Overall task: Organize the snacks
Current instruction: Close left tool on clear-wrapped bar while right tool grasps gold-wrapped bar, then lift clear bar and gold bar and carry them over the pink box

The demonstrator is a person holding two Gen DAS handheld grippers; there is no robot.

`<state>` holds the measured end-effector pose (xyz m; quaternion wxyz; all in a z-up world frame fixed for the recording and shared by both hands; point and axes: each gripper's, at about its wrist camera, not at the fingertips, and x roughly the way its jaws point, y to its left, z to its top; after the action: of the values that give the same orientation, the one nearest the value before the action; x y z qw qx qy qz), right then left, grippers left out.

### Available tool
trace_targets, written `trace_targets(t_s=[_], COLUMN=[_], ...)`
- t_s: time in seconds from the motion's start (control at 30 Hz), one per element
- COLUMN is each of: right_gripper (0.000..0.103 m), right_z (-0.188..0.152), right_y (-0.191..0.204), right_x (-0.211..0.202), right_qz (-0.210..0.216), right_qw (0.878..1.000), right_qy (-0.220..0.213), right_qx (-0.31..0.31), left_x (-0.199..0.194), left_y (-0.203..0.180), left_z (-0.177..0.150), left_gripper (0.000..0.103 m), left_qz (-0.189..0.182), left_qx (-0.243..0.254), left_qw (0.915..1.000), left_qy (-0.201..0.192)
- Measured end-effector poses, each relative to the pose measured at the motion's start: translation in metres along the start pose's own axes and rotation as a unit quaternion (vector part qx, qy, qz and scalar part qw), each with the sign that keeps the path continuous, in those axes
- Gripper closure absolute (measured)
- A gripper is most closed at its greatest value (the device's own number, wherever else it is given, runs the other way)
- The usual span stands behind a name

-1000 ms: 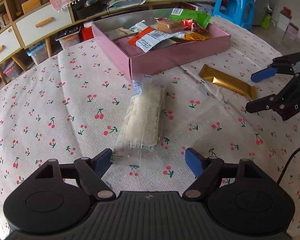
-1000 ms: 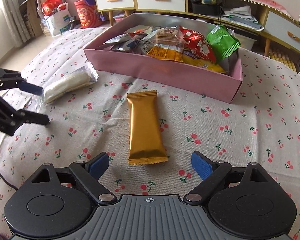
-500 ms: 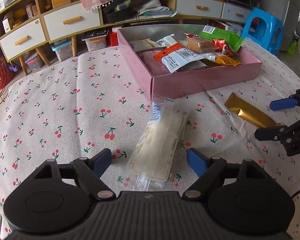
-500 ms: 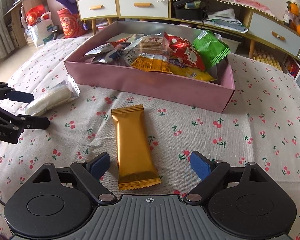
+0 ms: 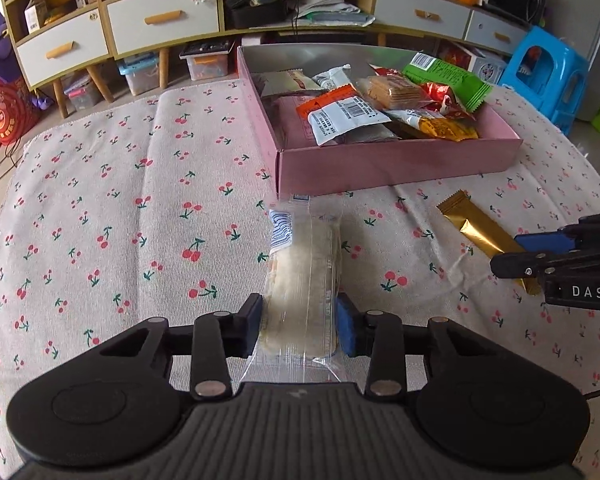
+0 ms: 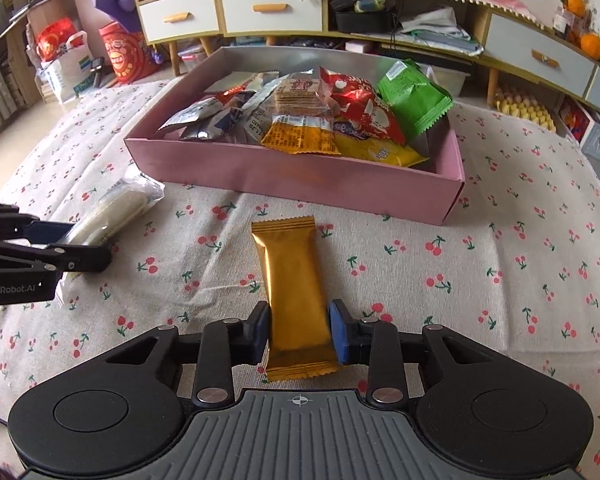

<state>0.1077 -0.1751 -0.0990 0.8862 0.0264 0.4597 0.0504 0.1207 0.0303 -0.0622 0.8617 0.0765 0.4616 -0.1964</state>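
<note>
The left gripper (image 5: 298, 326) has just clenched on the clear wafer pack (image 5: 304, 276); the right gripper (image 6: 299, 332) on the gold bar (image 6: 296, 292) — both on the bench near the pink box (image 6: 300, 178). Light, crinkly, likely slippery — near-end grips suit.

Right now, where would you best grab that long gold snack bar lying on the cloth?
Across its narrow width near the near end, coming down from above. The gold bar lies flat, lengthwise toward the pink box, so its long edges sit free. The right gripper has just closed there.
</note>
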Motion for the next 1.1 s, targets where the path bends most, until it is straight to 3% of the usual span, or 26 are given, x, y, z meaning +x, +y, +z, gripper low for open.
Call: trace_targets(t_s=[0.3, 0.6, 0.8, 1.1], right_gripper=[0.075, 0.075, 0.075, 0.075], right_z=[0.005, 0.016, 0.022, 0.052], right_y=[-0.029, -0.051, -0.065, -0.085], right_x=[-0.016, -0.043, -0.054, -0.055], right_qz=[0.079, 0.096, 0.084, 0.085], right_qw=[0.988, 0.981, 0.977, 0.967], right_qy=[0.036, 0.008, -0.01, -0.066], right_qx=[0.128, 0.168, 0.196, 0.232], left_x=[-0.011, -0.035, -0.042, -0.039], left_y=[0.0, -0.011, -0.017, -0.032], left_z=[0.0, 0.01, 0.017, 0.04], left_gripper=[0.07, 0.07, 0.07, 0.07], left_qz=[-0.047, -0.073, -0.076, -0.044], left_qx=[-0.078, -0.088, -0.1, -0.11], left_qw=[0.9956, 0.9934, 0.9916, 0.989], left_qy=[0.022, -0.01, -0.034, -0.089])
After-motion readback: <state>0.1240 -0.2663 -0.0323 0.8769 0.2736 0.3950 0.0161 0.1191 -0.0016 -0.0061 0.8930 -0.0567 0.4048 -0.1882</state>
